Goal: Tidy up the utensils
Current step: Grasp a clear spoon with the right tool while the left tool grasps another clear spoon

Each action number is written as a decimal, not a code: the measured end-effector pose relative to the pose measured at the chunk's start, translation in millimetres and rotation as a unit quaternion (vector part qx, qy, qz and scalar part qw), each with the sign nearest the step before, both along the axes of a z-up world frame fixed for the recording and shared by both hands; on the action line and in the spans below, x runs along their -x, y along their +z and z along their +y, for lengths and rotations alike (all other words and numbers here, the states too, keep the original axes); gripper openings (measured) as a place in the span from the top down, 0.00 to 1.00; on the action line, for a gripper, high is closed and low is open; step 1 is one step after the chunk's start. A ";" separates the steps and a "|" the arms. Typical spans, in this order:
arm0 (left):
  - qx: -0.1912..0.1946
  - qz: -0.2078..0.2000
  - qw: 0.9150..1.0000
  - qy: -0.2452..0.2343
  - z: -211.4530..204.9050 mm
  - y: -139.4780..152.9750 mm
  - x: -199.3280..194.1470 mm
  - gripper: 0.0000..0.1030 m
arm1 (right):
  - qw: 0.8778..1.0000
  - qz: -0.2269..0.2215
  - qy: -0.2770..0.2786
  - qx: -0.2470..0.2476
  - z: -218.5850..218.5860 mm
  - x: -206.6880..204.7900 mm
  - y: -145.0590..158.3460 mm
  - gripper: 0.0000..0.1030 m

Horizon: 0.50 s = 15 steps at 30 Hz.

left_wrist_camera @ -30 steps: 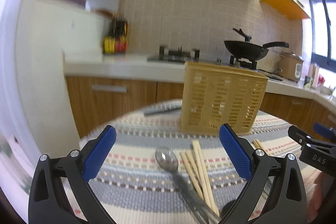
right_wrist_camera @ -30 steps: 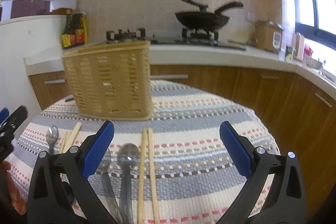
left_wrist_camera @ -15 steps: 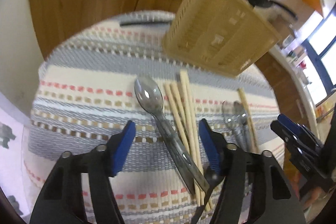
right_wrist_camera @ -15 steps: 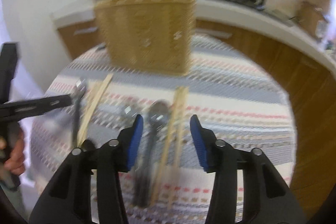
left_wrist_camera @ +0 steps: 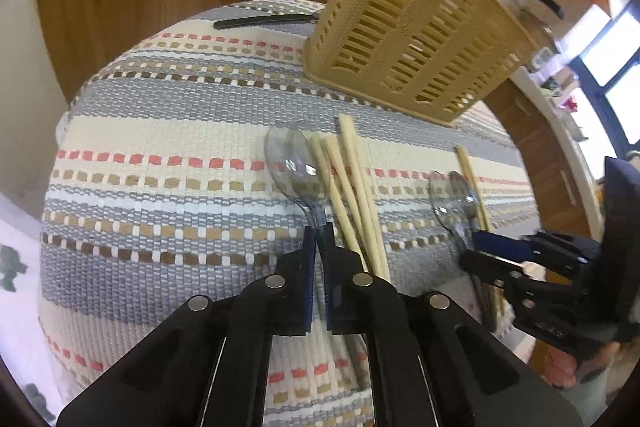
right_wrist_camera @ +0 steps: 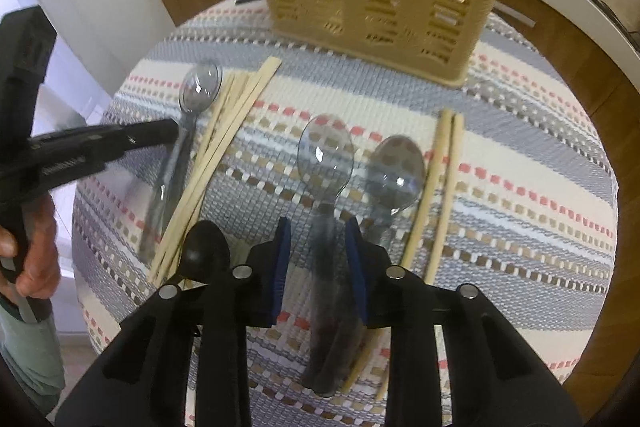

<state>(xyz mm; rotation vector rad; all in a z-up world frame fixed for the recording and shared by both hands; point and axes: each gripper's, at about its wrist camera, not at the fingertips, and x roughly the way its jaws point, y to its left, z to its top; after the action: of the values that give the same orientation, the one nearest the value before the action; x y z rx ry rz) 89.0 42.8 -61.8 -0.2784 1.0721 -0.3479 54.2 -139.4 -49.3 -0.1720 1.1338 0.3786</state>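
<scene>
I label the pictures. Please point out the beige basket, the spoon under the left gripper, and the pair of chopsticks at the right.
beige basket (left_wrist_camera: 404,39), left wrist view, slotted wall.
spoon (left_wrist_camera: 290,163), left wrist view, bowl.
pair of chopsticks (right_wrist_camera: 442,163), right wrist view, middle of sticks.

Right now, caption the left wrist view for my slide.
Left gripper shut on a clear spoon's handle beside chopsticks on a striped mat, slotted basket behind.

Left gripper (left_wrist_camera: 319,233): black plastic frame w/ angular cut-outs; blue pads (left_wrist_camera: 308,279) on inner faces of fingers; four round silver screws across the linkage. Right gripper (right_wrist_camera: 320,223): same build, black arms, blue pads (right_wrist_camera: 282,251), silver screw heads; faint white lettering on side of black body, illegible. Pale green garment (right_wrist_camera: 28,355) at lower left edge.
</scene>
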 end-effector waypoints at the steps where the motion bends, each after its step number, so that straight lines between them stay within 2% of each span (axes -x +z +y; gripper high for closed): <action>1: 0.007 0.002 1.000 -0.006 2.2 -0.2 1.0 0.99 | 1.000 0.005 0.000 0.005 1.9 -2.0 -3.8 0.87; 4: 0.014 0.001 1.000 -0.014 10.7 1.7 7.0 0.99 | 1.000 0.010 -0.004 0.002 3.0 -4.0 -9.9 0.90; 12: -0.014 0.002 1.000 -0.010 29.4 3.0 16.1 0.99 | 0.999 0.014 -0.013 -0.044 -8.1 1.2 3.0 0.90; 13: -0.017 0.001 1.000 -0.009 29.6 3.0 16.6 0.93 | 0.998 0.021 -0.012 -0.051 -7.3 1.2 2.0 0.90; 14: -0.025 0.006 1.000 -0.007 29.6 3.7 17.4 0.79 | 0.998 0.025 -0.012 -0.054 -6.6 1.7 1.9 0.90; 15: -0.030 0.008 0.999 -0.006 31.4 0.8 17.5 0.71 | 0.998 0.031 -0.012 -0.057 -5.8 2.1 0.9 0.90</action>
<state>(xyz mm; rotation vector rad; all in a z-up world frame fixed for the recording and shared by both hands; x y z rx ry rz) 71.5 74.1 -61.0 -0.2208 1.0991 -0.3235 52.1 -145.2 -48.3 -0.0475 1.1714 0.4288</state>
